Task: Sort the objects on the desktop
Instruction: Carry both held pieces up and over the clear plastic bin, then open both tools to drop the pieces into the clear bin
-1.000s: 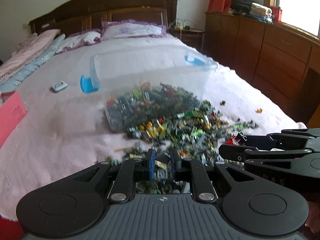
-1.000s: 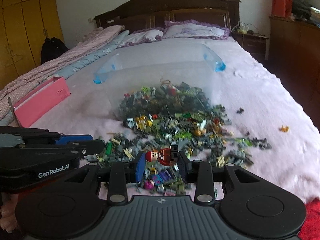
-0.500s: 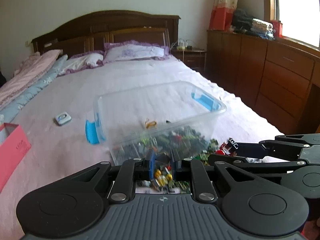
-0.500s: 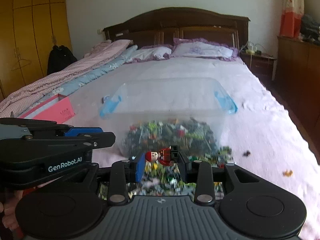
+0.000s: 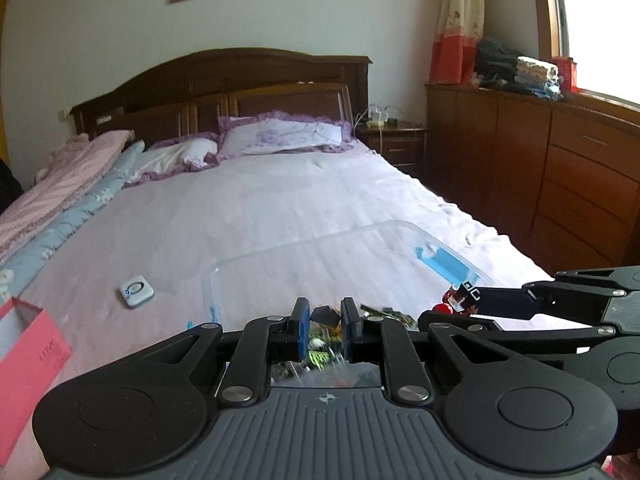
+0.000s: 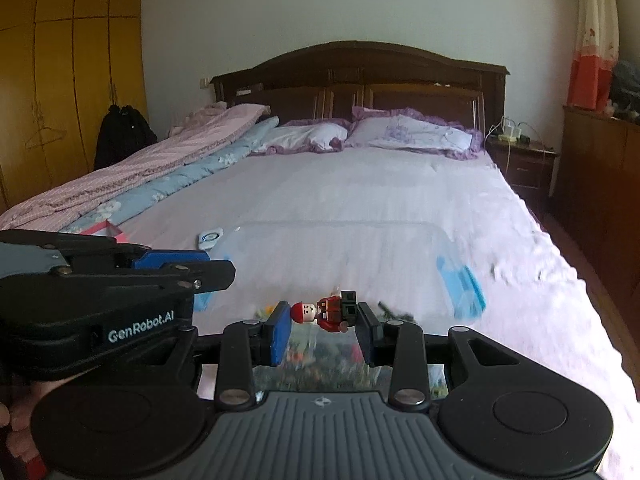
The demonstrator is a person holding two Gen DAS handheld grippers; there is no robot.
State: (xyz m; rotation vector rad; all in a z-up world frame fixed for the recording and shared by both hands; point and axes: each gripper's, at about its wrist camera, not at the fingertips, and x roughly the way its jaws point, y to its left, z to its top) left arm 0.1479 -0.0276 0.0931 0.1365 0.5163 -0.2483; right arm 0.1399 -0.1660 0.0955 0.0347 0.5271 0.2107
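Observation:
In the right wrist view my right gripper [image 6: 323, 316] is shut on a red toy minifigure [image 6: 324, 313] lying sideways between its blue pads, head to the left. The left wrist view has that minifigure [image 5: 459, 301] at the right, in the right gripper's tips. My left gripper [image 5: 325, 317] is shut on a small dark brick piece [image 5: 325, 315]. Both grippers hang over the near part of a clear plastic bin [image 5: 304, 264] with blue handles [image 6: 460, 284]. A pile of small coloured bricks [image 5: 320, 354] shows blurred below the fingers.
The bin lies on a bed with a pale pink sheet [image 6: 360, 192]. A pink box [image 5: 28, 344] sits at the left, a small white device [image 5: 137, 291] beside the bin. Folded quilts [image 6: 160, 168] line the left, wooden drawers [image 5: 560, 168] the right.
Both grippers have risen and tipped up with their pieces still held. The brick pile has dropped to the bottom of each view, and the headboard and wall have come into sight.

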